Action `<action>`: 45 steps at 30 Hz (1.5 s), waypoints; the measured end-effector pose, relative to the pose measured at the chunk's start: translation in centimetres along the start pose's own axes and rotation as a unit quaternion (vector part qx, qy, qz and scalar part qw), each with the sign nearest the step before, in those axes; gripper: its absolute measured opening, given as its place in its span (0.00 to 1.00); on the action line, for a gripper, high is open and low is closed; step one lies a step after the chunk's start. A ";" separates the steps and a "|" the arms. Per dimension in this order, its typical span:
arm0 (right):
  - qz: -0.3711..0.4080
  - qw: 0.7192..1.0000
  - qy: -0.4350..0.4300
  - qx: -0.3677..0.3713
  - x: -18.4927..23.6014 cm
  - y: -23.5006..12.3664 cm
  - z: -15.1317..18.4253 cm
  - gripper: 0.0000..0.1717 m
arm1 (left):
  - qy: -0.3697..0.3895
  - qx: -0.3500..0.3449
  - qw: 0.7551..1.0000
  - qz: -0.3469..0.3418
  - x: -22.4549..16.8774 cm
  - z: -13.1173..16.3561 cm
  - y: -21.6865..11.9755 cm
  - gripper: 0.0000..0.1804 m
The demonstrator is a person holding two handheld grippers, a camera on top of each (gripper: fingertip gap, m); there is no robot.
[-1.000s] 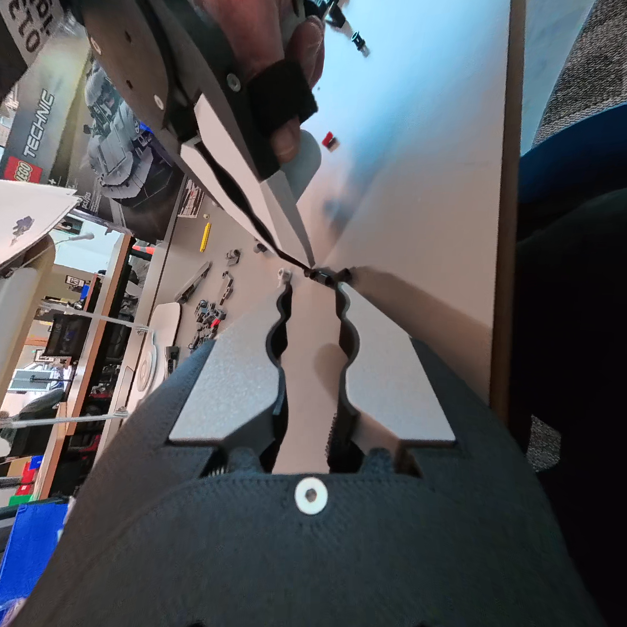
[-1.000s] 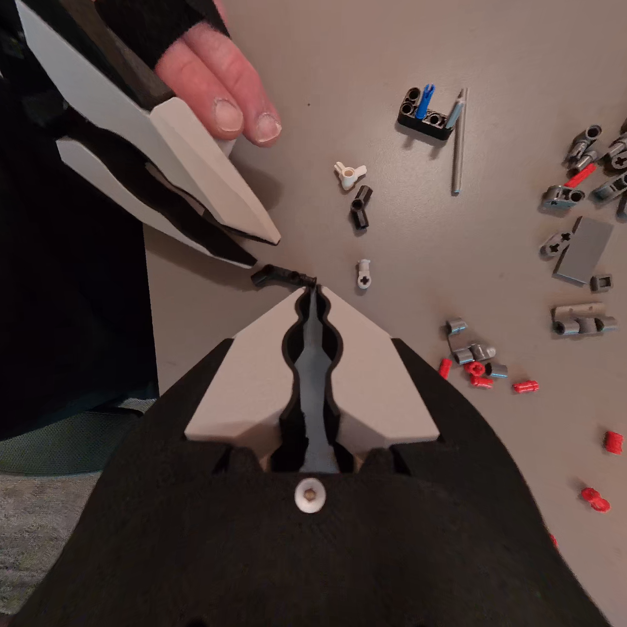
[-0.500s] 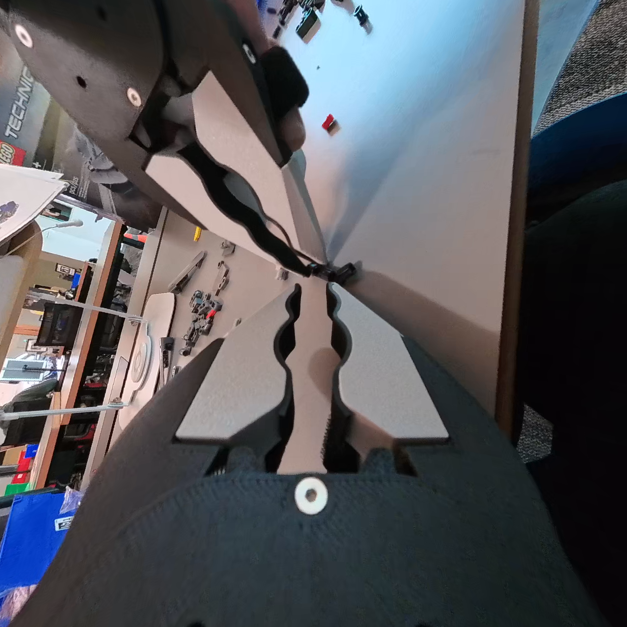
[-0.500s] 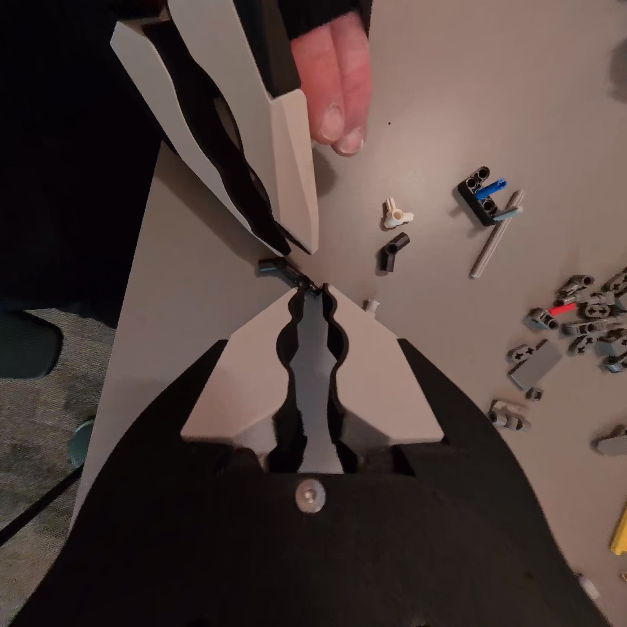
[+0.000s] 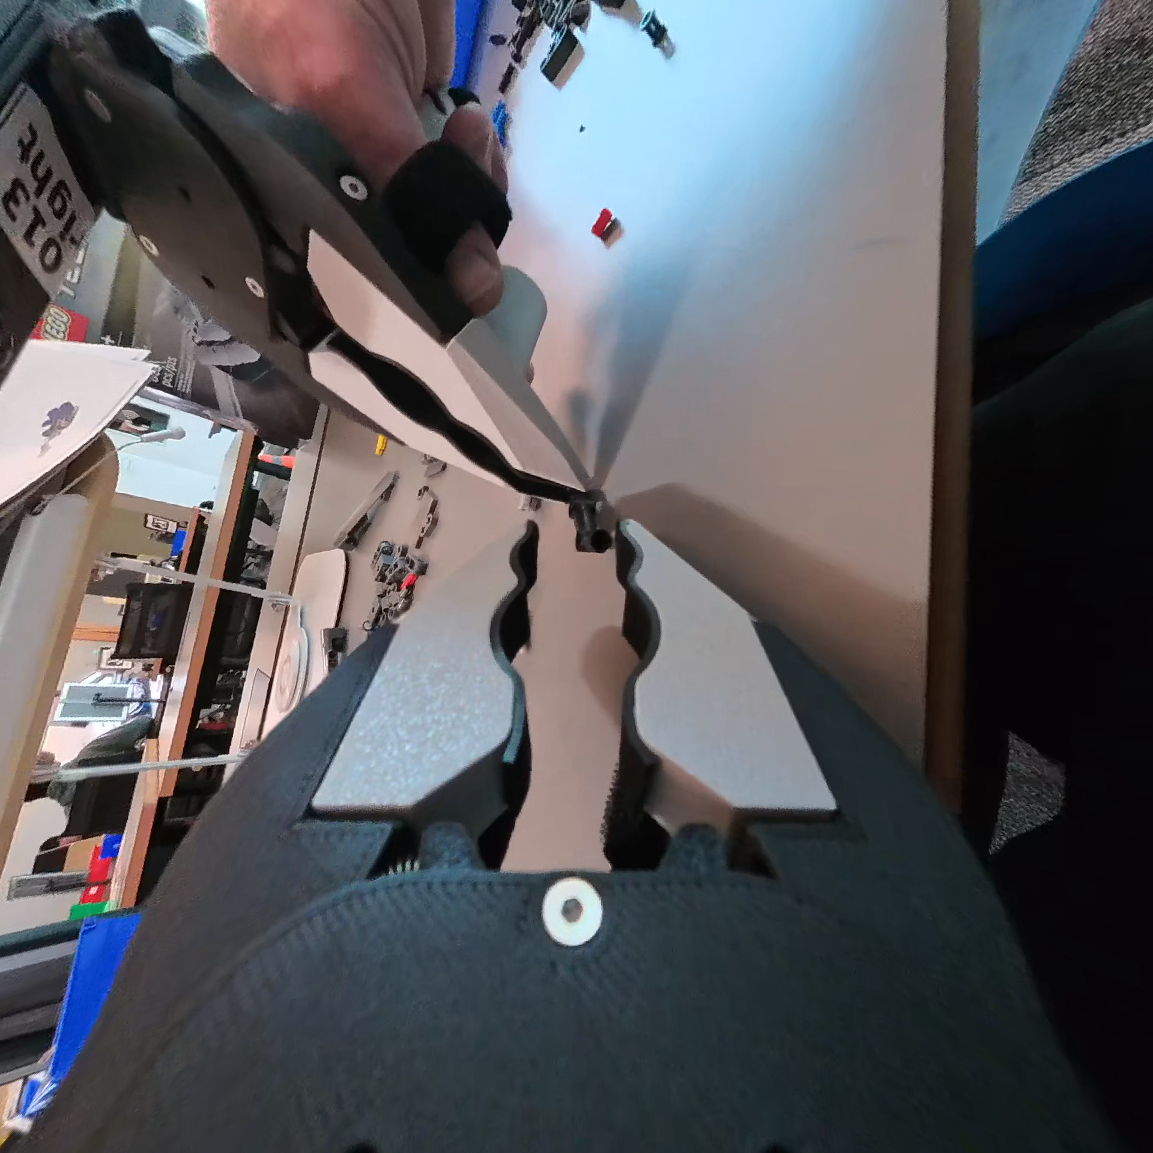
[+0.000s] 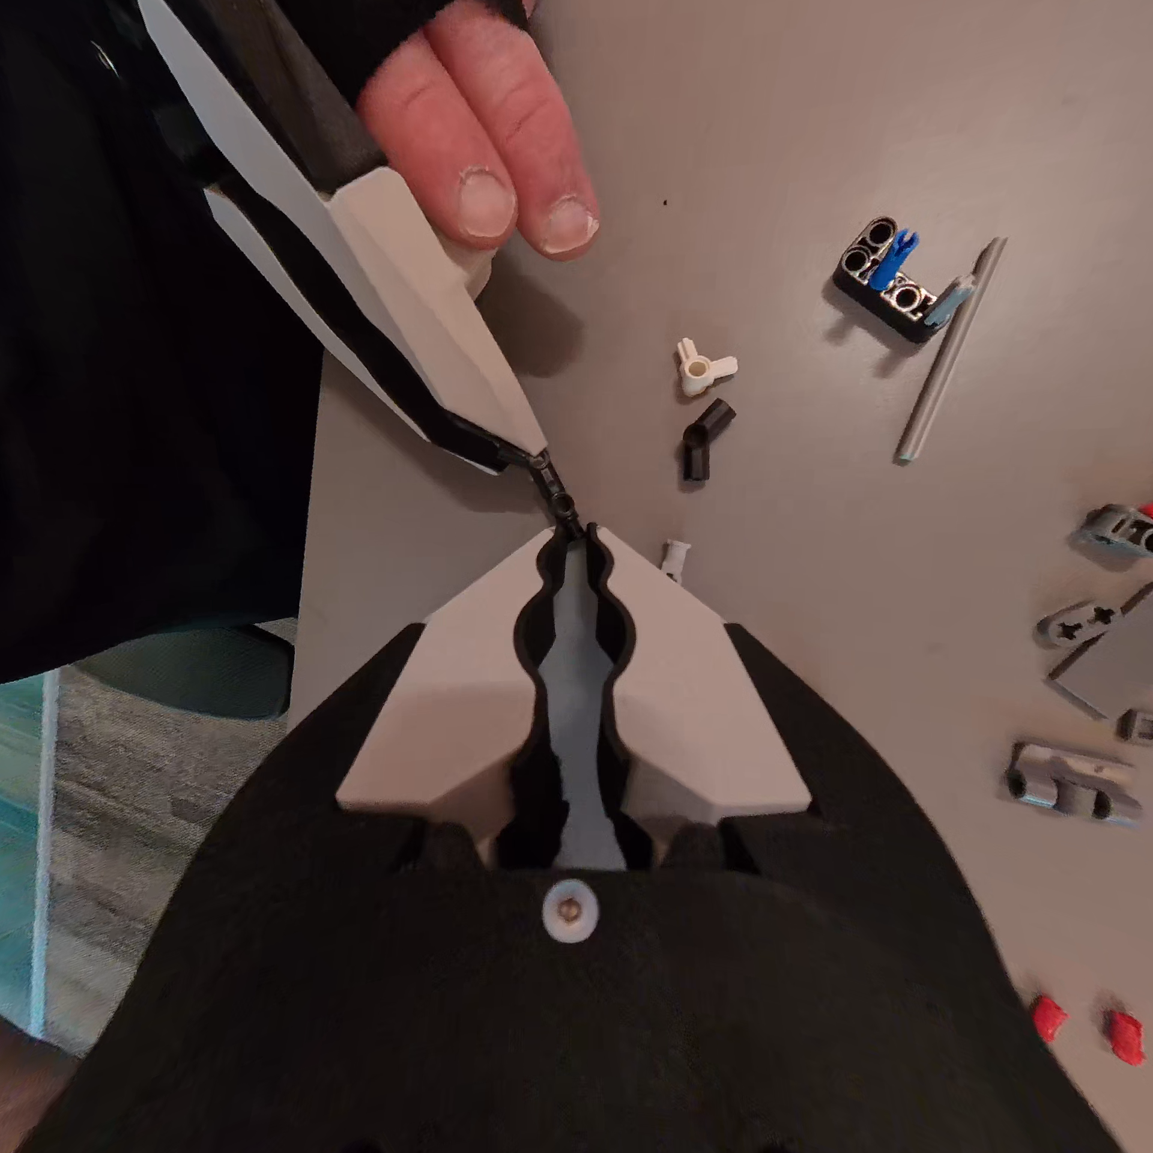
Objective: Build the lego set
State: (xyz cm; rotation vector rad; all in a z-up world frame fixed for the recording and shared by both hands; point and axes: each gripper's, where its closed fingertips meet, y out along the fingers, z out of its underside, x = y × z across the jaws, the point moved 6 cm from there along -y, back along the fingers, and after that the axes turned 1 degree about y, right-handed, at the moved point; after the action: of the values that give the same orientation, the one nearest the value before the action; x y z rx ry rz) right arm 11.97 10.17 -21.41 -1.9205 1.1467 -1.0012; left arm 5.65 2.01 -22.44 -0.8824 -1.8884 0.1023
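- The right gripper point(image 6: 571, 533) had its jaws drawn narrow, the pads clamped on the near end of a slim black jointed piece point(image 6: 552, 493) at the centre of its view.
- Since a second ago that piece had swung from pointing left to slanting toward the upper left, so its far end now reached in between the left gripper's tips.
- The left gripper point(image 5: 577, 530) stayed about as wide as before. The piece's hollow end sat just beside the right-hand fingertip point(image 5: 630, 549), with clear space to the other, so nothing was pinched there.
- The piece hung just over the grey table point(image 6: 811, 561) near its left edge, with a white connector point(image 6: 702, 371) and a black angled connector point(image 6: 702, 440) lying to its upper right.
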 end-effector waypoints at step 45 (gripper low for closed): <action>0.182 0.976 -0.122 -0.017 4.6 -0.1 0.2 0.03 | -0.082 -0.051 0.991 0.092 1.6 -0.7 -1.1 0.11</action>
State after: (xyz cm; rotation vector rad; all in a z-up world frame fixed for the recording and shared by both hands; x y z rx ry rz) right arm 13.61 6.04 -20.16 -1.7170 1.3127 -0.5375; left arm 5.24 1.94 -20.45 -1.1485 -1.9737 0.1980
